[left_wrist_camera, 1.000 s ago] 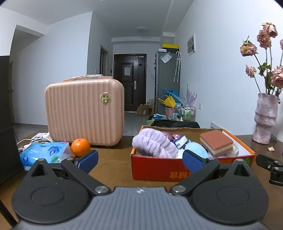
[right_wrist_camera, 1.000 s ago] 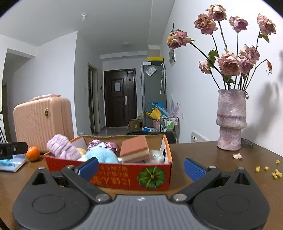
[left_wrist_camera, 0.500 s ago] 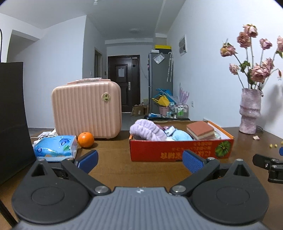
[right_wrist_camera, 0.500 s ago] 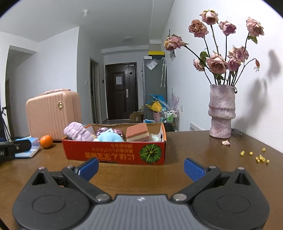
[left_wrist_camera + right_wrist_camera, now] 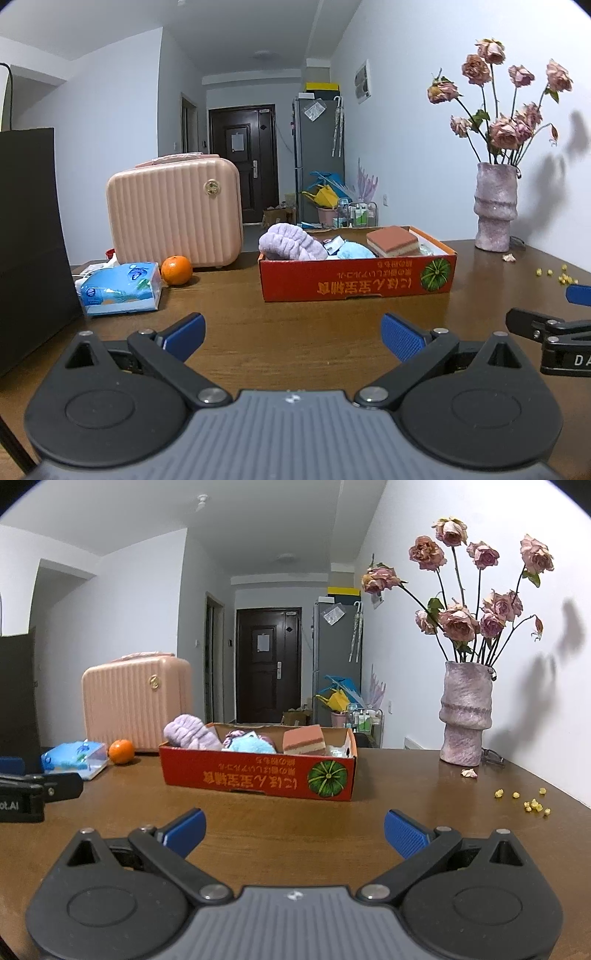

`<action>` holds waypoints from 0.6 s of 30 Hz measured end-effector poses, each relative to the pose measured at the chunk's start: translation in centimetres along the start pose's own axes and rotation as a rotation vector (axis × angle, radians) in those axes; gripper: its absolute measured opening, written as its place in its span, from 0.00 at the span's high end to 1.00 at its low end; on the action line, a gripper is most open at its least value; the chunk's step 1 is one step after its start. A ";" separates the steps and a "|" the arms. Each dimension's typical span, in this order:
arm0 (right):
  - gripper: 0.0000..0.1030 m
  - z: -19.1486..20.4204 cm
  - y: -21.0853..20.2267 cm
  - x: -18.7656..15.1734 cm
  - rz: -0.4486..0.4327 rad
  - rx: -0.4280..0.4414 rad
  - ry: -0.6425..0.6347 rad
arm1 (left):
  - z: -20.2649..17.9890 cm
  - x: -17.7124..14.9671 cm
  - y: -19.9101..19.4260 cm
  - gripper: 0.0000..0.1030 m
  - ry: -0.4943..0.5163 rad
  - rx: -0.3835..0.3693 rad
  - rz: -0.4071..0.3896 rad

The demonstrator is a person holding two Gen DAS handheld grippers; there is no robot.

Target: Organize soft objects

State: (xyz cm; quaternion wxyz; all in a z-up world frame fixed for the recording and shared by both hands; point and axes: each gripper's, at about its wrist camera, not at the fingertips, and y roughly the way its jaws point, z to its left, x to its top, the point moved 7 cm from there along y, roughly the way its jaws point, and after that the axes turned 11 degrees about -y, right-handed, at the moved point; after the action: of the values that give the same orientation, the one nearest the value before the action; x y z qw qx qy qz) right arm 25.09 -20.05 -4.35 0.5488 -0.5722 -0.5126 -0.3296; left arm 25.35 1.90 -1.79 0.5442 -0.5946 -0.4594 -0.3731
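Observation:
A red cardboard box (image 5: 354, 282) (image 5: 258, 775) stands on the brown table. It holds a lilac headband (image 5: 291, 243) (image 5: 190, 733), a light blue fluffy item (image 5: 354, 252) (image 5: 249, 746), a pink layered sponge (image 5: 393, 241) (image 5: 303, 739) and other small soft things. My left gripper (image 5: 291, 336) is open and empty, well short of the box. My right gripper (image 5: 293, 832) is open and empty, also back from the box. Each gripper shows at the edge of the other's view.
A pink ribbed case (image 5: 173, 216) stands behind an orange (image 5: 176, 270) and a blue tissue pack (image 5: 120, 288). A dark panel (image 5: 33, 240) stands at the left. A vase of dried roses (image 5: 466, 716) stands at the right, with yellow crumbs (image 5: 532, 803) on the table.
Both grippers have pulled back from the box, which now looks smaller and farther. Both stay open and empty.

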 end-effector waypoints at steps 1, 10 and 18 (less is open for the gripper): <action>0.00 0.2 -0.2 -0.1 0.002 0.004 -0.004 | 0.0 -0.2 -0.2 0.00 0.003 -0.001 0.002; 0.00 1.0 -0.8 -0.5 0.003 0.014 -0.034 | -0.1 -1.3 -1.3 0.00 0.013 0.001 0.014; 0.00 0.8 -1.0 -0.4 -0.010 0.031 -0.016 | -0.4 -1.6 -1.2 0.00 0.031 -0.012 0.027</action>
State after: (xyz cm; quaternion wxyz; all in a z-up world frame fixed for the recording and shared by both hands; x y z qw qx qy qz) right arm 23.84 -19.48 -4.59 0.5520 -0.5637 -0.5249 -0.3196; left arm 23.76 1.26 -2.89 0.5526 -0.5982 -0.4406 -0.3777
